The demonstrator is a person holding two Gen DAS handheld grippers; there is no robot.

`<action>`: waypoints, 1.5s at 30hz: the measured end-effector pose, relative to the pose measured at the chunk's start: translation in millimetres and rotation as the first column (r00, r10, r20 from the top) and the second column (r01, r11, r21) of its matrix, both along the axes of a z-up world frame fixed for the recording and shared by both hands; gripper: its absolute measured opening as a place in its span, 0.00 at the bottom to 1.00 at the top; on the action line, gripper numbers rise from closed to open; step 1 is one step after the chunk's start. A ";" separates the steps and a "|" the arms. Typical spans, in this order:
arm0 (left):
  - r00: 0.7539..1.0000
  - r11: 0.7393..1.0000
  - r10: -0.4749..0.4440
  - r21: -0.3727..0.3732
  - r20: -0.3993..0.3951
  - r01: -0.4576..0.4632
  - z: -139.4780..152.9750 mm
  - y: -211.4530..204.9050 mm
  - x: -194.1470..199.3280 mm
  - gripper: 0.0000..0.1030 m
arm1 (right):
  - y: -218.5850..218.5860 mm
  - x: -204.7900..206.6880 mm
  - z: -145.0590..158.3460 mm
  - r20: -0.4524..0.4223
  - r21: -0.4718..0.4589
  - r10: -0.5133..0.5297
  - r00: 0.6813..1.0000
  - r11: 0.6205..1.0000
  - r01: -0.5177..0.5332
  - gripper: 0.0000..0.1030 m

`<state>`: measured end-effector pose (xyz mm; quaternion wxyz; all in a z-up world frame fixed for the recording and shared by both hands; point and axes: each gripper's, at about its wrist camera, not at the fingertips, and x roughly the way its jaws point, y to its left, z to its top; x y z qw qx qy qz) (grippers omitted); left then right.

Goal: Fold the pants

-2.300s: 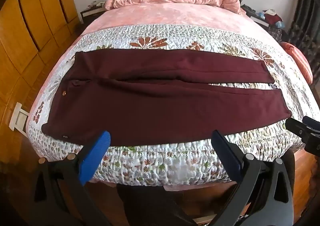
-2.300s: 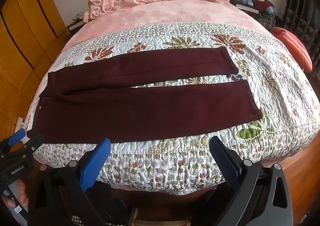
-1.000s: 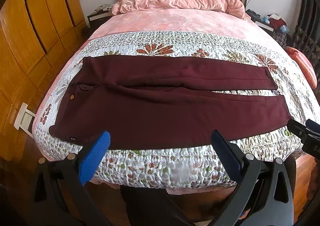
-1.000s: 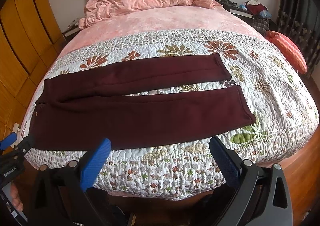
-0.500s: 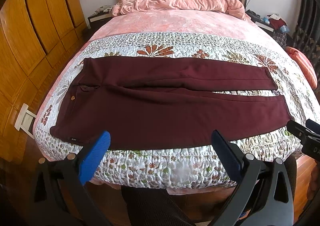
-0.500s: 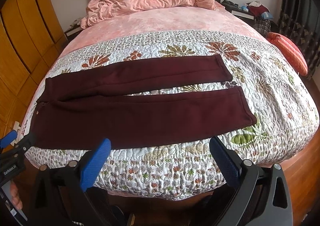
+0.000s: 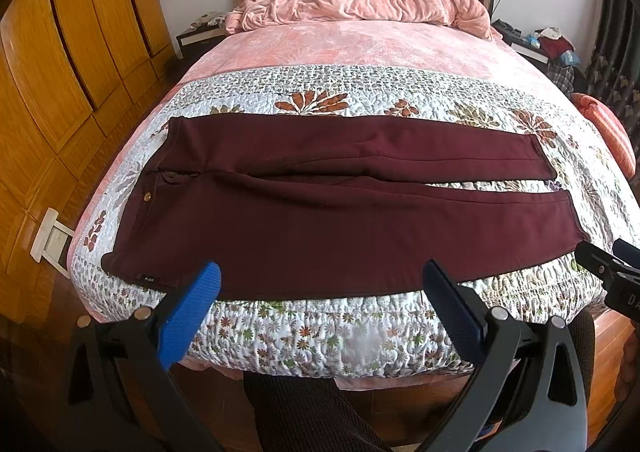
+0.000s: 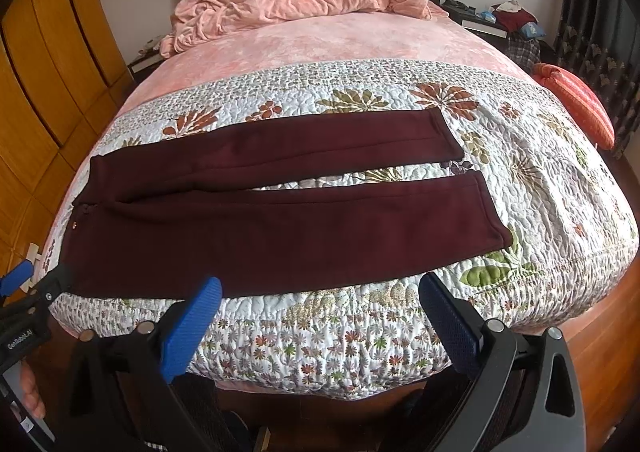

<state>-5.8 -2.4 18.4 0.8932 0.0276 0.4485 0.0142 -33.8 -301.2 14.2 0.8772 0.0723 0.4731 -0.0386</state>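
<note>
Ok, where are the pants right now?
The maroon pants lie flat across the floral quilt near the bed's foot edge, waistband left, leg ends right.

both tongs (image 7: 318,310) slightly higher, farther back

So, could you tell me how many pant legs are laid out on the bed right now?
2. The far leg lies toward the headboard; the near leg lies along the foot edge of the quilt. Both are flat, cuffs apart; neither looks hidden.
</note>
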 end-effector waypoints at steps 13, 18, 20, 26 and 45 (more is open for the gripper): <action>1.000 1.000 -0.001 0.003 0.002 0.001 0.3 0.1 -0.2 0.97 | 0.8 -1.4 -1.0 0.001 0.000 0.000 1.000 1.000 0.000 0.96; 1.000 1.000 0.000 0.002 0.000 0.000 0.3 0.6 -0.6 0.97 | 0.7 -0.7 -1.2 0.002 -0.004 -0.001 1.000 1.000 0.001 0.96; 1.000 1.000 0.000 0.003 0.001 0.000 0.4 0.9 -0.4 0.97 | 0.7 -0.3 -1.5 0.002 -0.002 -0.001 1.000 1.000 0.001 0.96; 1.000 1.000 0.000 0.003 0.000 0.000 0.2 0.2 -0.6 0.97 | 0.5 -0.1 -1.0 0.001 -0.003 0.002 1.000 1.000 -0.002 0.96; 1.000 1.000 0.003 0.001 0.002 -0.003 -13.1 -7.3 42.2 0.97 | -75.6 58.7 1.6 0.022 0.055 -0.040 0.999 0.998 0.039 0.96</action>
